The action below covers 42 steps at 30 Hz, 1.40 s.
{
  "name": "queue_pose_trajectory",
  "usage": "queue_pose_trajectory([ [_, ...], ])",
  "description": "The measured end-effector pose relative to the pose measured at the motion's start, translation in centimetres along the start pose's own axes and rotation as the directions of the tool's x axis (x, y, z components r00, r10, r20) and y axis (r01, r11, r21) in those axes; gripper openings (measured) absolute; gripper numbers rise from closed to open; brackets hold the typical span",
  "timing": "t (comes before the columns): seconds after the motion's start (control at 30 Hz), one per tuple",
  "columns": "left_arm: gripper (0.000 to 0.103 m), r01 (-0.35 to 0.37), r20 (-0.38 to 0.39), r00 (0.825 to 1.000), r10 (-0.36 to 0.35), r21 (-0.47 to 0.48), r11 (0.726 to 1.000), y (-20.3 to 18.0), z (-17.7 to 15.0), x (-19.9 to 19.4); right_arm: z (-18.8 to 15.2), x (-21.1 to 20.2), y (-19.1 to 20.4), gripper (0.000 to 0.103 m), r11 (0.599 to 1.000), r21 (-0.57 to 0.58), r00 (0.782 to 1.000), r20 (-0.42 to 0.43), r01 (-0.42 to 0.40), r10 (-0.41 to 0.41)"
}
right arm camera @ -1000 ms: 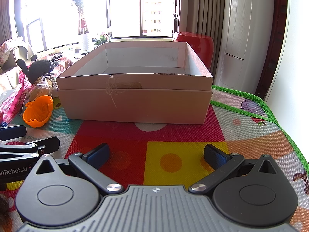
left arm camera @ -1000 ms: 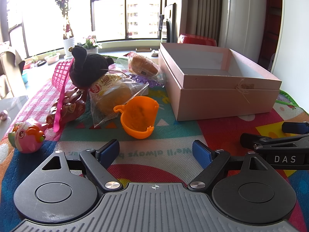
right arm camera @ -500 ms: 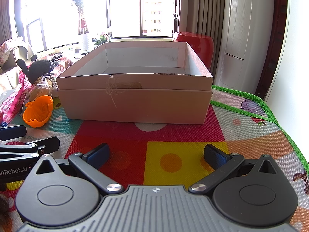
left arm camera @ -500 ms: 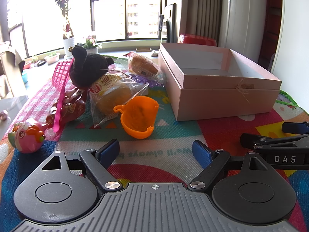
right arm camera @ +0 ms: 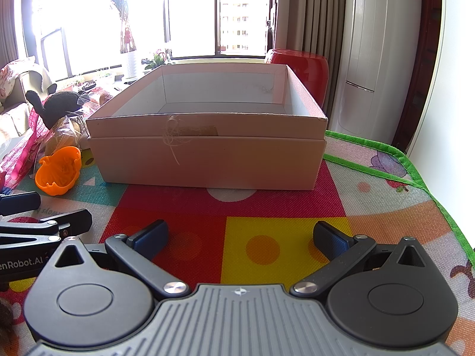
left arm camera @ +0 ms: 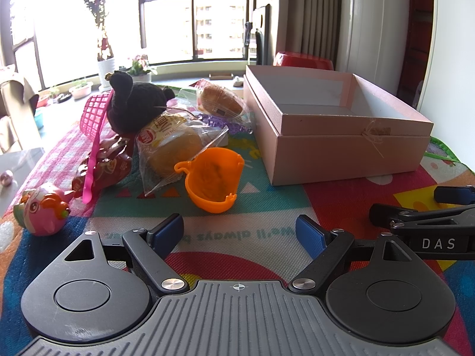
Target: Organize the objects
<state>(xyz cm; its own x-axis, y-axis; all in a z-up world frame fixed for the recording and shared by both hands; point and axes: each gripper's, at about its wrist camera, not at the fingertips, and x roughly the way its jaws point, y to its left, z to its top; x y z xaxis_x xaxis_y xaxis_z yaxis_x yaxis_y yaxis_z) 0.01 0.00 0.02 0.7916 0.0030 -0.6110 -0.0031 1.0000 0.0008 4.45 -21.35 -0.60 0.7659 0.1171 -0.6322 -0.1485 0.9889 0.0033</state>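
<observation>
An open pink cardboard box (left arm camera: 341,148) (right arm camera: 207,160) stands on the colourful mat, nothing visible inside. Left of it lie an orange plastic cup (left arm camera: 212,178) (right arm camera: 59,172) on its side, a bagged bun (left arm camera: 175,145), a second wrapped bread (left arm camera: 219,101), a black plush toy (left arm camera: 133,101), a pink mesh basket (left arm camera: 93,112), a dark red snack packet (left arm camera: 104,169) and a pink fish toy (left arm camera: 43,207). My left gripper (left arm camera: 239,231) is open over the mat just in front of the cup. My right gripper (right arm camera: 240,237) is open in front of the box, holding nothing.
The mat's green edge (right arm camera: 415,178) runs along the right, beside a white wall. A red stool (right arm camera: 299,65) stands behind the box. Potted plants line the window sill (left arm camera: 104,68). Each gripper's fingers show at the side of the other's view.
</observation>
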Motion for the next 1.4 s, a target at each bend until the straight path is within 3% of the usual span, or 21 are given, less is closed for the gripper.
queue_pose_trajectory([
  [0.8, 0.088, 0.005, 0.004, 1.000, -0.005, -0.011, 1.000, 0.3, -0.1, -0.1, -0.2, -0.2, -0.4, 0.103, 1.000, 0.006, 1.000, -0.001, -0.005, 0.005],
  [0.97, 0.087, 0.091, 0.019, 0.996, -0.090, -0.037, 0.995, 1.3, -0.7, -1.7, 0.3, 0.0, -0.8, 0.103, 0.999, -0.005, 0.999, -0.028, -0.032, 0.031],
  [1.13, 0.087, 0.186, 0.090, 0.978, -0.187, 0.024, 0.982, 3.7, -1.5, -6.1, 1.1, 0.2, -1.0, 0.103, 0.999, -0.020, 0.995, -0.087, -0.047, 0.045],
  [1.3, 0.087, -0.008, 0.158, 0.987, 0.014, -0.038, 0.999, 9.9, -0.1, -8.0, 1.1, 0.4, -0.5, 0.103, 0.999, -0.022, 0.995, -0.092, -0.035, 0.033],
  [1.4, 0.085, -0.100, 0.113, 0.988, 0.109, -0.088, 0.991, 13.6, 0.6, -6.8, 1.3, 0.5, -0.4, 0.103, 0.999, -0.021, 0.994, -0.100, -0.033, 0.031],
])
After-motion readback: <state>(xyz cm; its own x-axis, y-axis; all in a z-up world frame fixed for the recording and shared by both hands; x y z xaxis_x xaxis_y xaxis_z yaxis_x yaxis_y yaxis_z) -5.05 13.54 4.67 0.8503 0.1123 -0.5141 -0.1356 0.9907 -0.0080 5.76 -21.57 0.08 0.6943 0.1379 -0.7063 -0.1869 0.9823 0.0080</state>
